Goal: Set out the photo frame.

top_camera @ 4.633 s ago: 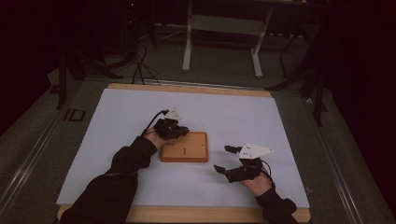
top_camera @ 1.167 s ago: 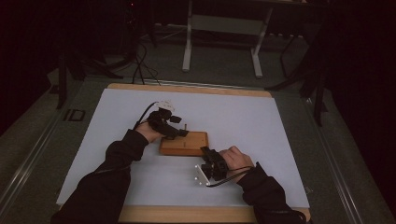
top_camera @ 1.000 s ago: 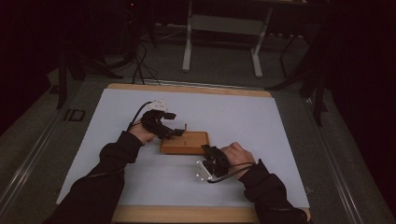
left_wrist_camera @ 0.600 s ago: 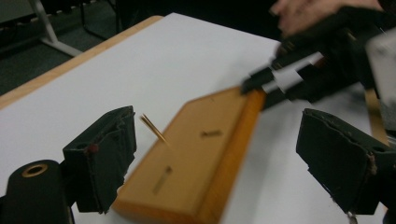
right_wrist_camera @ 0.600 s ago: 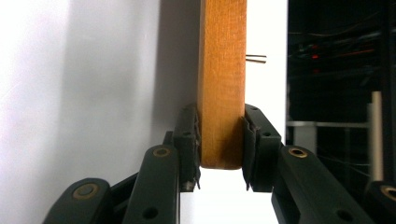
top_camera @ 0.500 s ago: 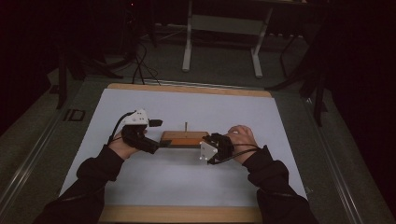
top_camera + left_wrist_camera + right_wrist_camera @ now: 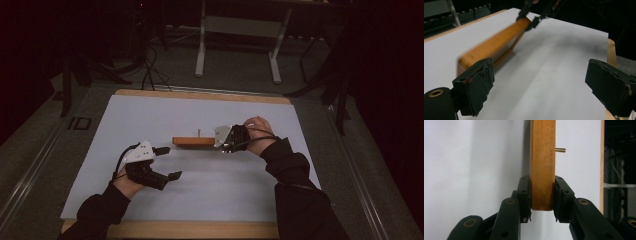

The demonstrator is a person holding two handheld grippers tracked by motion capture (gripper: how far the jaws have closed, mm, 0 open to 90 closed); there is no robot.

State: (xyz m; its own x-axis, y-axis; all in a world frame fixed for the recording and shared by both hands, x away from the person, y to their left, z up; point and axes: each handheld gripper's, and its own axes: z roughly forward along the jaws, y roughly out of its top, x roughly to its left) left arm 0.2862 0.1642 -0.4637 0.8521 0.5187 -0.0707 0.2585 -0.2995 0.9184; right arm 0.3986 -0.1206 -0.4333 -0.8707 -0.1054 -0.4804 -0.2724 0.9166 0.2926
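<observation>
left gripper (image 7: pixel 169 162): nearest the person, low on the left of the white surface (image 7: pixel 150 115), well apart from the board. Its jaws stand wide with nothing between them, and they have just been opening further. In the left gripper view the two black pads (image 7: pixel 474 87) frame bare white sheet, the board's near end just beyond the left pad.

wooden board (image 7: pixel 194 141): mid-surface, raised off the sheet and seen edge-on from the high view, a small metal pin (image 7: pixel 199 133) standing up from its top face. In the left gripper view its long body (image 7: pixel 496 45) runs away toward the other gripper, lifted, with a shadow under it.

right gripper (image 7: pixel 226 140): clamped on the board's right end. The right gripper view shows both pads pressed flat against the board's two broad faces (image 7: pixel 542 165), the end of the wood sitting between them, the pin (image 7: pixel 560 150) sticking out sideways farther along.

step in hand: judged as lifting or turning the board by one end, the right gripper carrying it alone while the left stands free.

next move: likely the left gripper comes to the free end to steady it. That calls for open jaws lined up with the board's thin edge, clear of the pin, and a firm right grip, since a one-end hold could let the board droop or twist.
</observation>
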